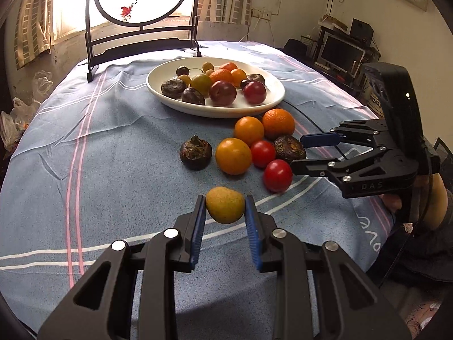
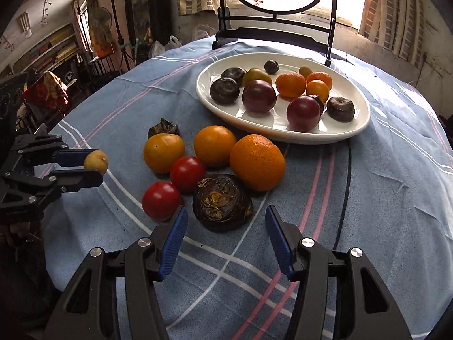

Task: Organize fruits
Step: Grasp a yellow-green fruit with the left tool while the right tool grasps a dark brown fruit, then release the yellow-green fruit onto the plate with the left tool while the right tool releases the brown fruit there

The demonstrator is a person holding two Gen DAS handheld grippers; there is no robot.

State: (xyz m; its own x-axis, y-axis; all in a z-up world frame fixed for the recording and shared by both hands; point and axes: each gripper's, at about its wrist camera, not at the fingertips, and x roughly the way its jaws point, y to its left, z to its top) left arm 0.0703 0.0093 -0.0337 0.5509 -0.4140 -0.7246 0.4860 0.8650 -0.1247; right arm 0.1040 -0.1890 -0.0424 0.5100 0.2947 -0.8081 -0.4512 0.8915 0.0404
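Note:
My left gripper (image 1: 225, 205) is shut on a small yellow fruit (image 1: 225, 208), held above the blue cloth; the same gripper (image 2: 97, 164) and yellow fruit (image 2: 96, 161) show at the left of the right wrist view. My right gripper (image 2: 226, 215) stands open, with a dark wrinkled fruit (image 2: 222, 201) lying just ahead of its blue pads. Around that fruit sit two red tomatoes (image 2: 161, 200), orange fruits (image 2: 257, 162) and another dark fruit (image 1: 196, 153). The white plate (image 2: 359, 124) behind holds several fruits. In the left wrist view, the right gripper (image 1: 296, 153) reaches in from the right.
A round-panel screen on a black stand (image 1: 141, 36) stands at the table's far edge behind the plate (image 1: 158, 93). The striped blue tablecloth (image 1: 113, 147) covers the whole table. A person's hand (image 1: 436, 195) holds the right gripper at the right edge.

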